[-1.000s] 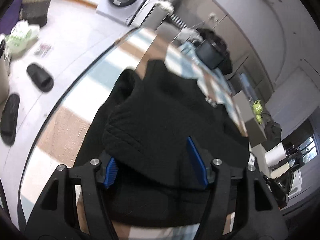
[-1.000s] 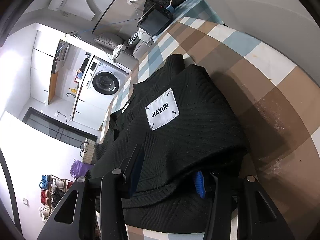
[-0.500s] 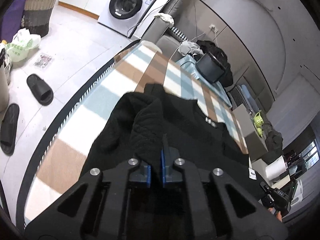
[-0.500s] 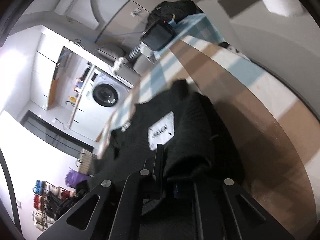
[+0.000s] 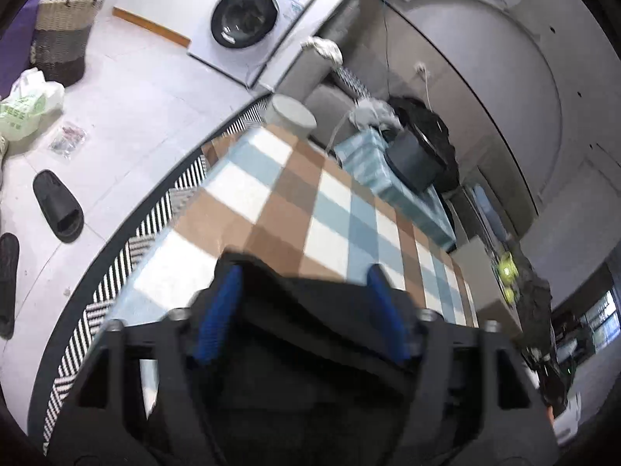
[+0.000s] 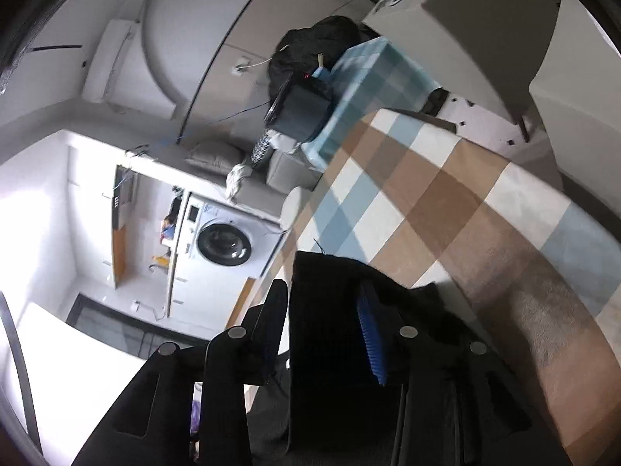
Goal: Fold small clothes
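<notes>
Both claws are opening — the left claw (image 5: 302, 291) wide, the right claw (image 6: 322, 310) narrower — over the black garment (image 5: 310, 349), which lies at six o'clock directly beneath each on the checked bench (image 5: 330, 209), unpinched.

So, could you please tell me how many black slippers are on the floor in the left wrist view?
2: one black slipper lies on the white floor left of the checked table; the second slipper lies nearer the picture's left edge, partly cut off. Others may be hidden.

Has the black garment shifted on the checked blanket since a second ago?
Yes. The black garment has come toward the camera, baring more checked blanket on the washing machine side.
</notes>
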`<action>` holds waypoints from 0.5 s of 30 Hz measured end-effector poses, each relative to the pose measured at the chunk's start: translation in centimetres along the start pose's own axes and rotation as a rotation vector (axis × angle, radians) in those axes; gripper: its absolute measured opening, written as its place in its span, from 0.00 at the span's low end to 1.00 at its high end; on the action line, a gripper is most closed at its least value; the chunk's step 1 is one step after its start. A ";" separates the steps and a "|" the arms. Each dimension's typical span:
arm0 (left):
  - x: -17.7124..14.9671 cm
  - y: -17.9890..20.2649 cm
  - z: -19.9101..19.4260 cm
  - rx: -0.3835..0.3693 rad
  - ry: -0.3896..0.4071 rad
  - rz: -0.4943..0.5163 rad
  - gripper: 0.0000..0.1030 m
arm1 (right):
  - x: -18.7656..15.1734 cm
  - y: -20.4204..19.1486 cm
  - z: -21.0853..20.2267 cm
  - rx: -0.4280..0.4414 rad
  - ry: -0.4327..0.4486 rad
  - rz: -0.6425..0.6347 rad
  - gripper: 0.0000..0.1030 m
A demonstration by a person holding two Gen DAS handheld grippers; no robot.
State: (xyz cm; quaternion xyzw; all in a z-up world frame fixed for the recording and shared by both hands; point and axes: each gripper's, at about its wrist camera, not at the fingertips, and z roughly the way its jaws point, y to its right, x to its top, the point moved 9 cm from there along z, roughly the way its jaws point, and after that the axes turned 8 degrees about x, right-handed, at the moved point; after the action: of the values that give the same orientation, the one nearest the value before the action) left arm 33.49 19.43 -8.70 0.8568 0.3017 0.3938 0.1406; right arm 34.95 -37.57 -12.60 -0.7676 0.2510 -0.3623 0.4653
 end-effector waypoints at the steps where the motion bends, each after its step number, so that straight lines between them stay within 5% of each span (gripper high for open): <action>1: 0.3 0.0 0.4 0.021 0.006 0.017 0.65 | 0.1 0.0 0.0 -0.003 -0.001 -0.007 0.38; 15: -2.9 -1.0 -1.6 0.107 0.008 0.184 0.66 | -2.8 2.3 -2.1 -0.217 -0.092 -0.199 0.39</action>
State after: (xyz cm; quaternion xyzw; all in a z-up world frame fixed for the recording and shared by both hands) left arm 30.38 18.34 -9.82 0.8857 0.2429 0.3917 0.0566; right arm 31.45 -37.66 -14.92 -0.8502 0.1899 -0.3416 0.3527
